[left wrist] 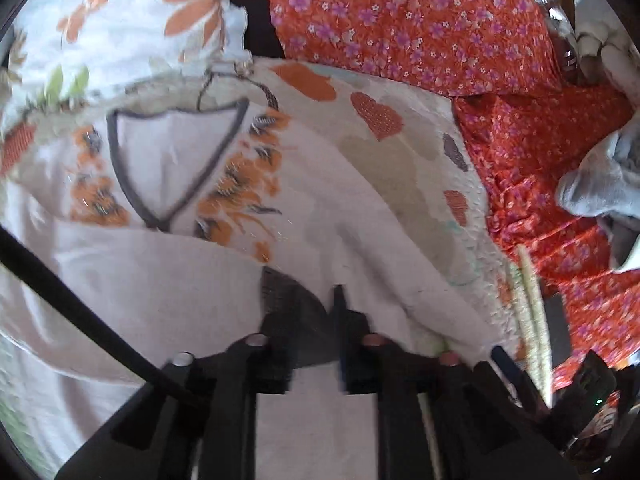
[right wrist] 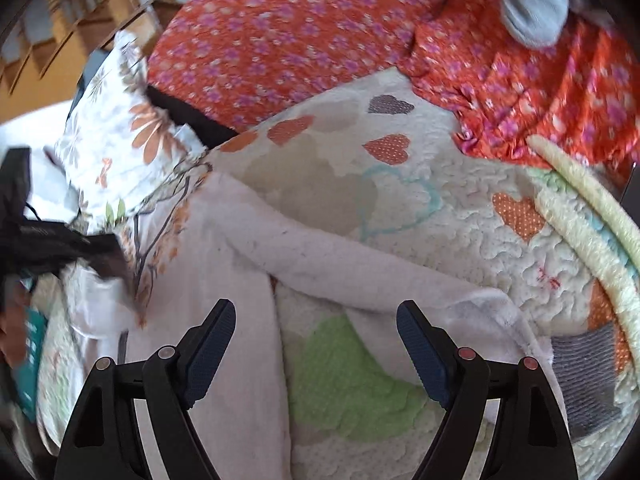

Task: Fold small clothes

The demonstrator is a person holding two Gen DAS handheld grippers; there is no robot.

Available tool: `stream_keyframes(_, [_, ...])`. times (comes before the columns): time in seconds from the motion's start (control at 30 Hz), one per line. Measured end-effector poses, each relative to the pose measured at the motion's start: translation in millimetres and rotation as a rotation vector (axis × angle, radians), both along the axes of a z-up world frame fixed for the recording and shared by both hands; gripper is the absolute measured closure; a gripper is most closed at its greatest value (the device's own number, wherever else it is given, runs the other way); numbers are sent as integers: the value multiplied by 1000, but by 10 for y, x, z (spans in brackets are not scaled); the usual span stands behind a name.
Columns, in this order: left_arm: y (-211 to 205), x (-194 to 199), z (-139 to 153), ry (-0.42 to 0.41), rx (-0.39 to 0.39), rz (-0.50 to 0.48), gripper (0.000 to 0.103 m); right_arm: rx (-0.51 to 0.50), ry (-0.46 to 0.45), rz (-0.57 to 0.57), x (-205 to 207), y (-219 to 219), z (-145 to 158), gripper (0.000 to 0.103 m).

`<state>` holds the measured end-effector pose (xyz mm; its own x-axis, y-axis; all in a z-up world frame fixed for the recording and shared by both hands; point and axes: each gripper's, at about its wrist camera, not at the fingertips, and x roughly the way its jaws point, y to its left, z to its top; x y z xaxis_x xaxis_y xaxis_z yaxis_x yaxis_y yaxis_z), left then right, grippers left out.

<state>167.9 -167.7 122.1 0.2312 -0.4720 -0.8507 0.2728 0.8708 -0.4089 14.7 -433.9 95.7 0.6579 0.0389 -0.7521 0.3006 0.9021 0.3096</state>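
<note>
Leftmost, the left tongs [left wrist: 316,320] are pinched shut on a fold of the pale pink top [left wrist: 168,280], whose grey V-neck and orange flower print lie spread on the heart-patterned quilt [left wrist: 400,152]. Further right, the right tongs [right wrist: 316,344] hover wide open over the top's sleeve [right wrist: 360,272], holding nothing. Beyond lies an orange floral cloth [right wrist: 300,32] and a grey sock [right wrist: 532,0].

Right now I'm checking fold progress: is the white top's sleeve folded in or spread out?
Spread out: the sleeve lies extended across the heart quilt, away from the white top.
</note>
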Motion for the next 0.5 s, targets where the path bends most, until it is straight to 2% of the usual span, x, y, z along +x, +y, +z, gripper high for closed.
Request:
stream_keyframes(0.1, [170,-145,70,-54,23,2,57,-2,-15,31,5,71,13,16])
stream_keyframes(0.2, [470,-413,171,-160,104,16,43,2,-33,94,7,246,8,16])
stream_keyframes(0.3, [804,-658,136,-223,190,76,35,-4,-30,146,15,448,-33,16])
stream_keyframes(0.37, [1083,-855,48,-242,236,122,35,-16,-34,156,-13,529,-31,17])
stream_keyframes(0.43, [1311,-1032,-73,-261,267,150,35,-18,-63,111,-102,478,22,17])
stream_keyframes(0.5, [1502,-1203,-214,-293,316,174,35,38,-69,38,-212,299,46,20])
